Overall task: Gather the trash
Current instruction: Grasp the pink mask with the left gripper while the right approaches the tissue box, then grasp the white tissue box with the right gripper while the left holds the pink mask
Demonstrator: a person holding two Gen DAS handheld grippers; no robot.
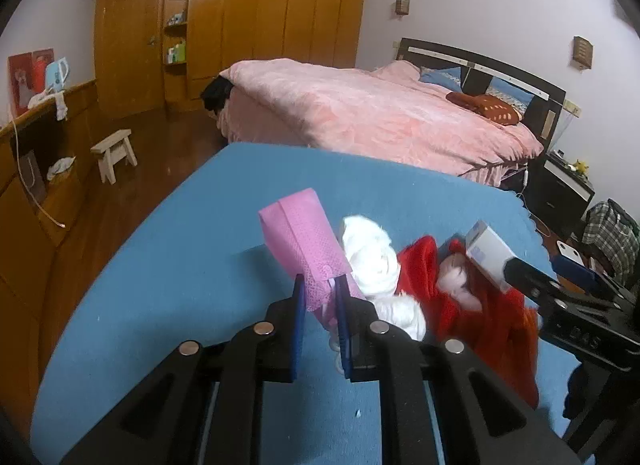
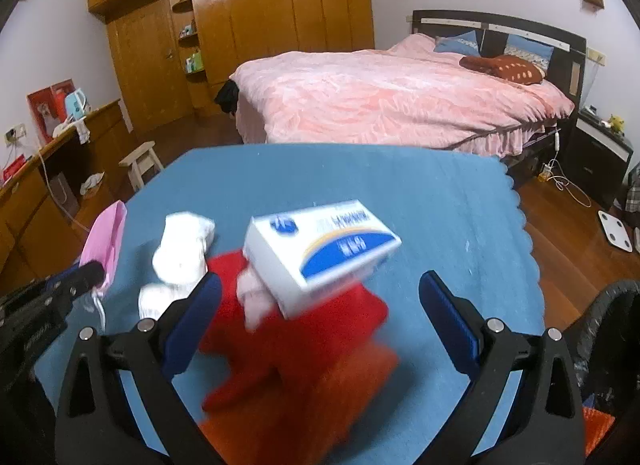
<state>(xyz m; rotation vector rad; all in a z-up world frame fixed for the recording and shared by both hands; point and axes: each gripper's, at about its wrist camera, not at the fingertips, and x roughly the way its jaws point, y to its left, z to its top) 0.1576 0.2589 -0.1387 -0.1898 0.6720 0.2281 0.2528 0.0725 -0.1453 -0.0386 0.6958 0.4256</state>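
Jaws of your left gripper [image 1: 320,297] clamp the pink bag [image 1: 304,241]; your right gripper [image 2: 320,305] spreads wide around the white box [image 2: 320,245]. Next likely needs closing on it.

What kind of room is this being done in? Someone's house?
Most likely a bedroom in a home. A bed with a pink quilt and dark headboard fills the back, a long wooden wardrobe lines the wall, and a small wooden stool stands on the wood floor.
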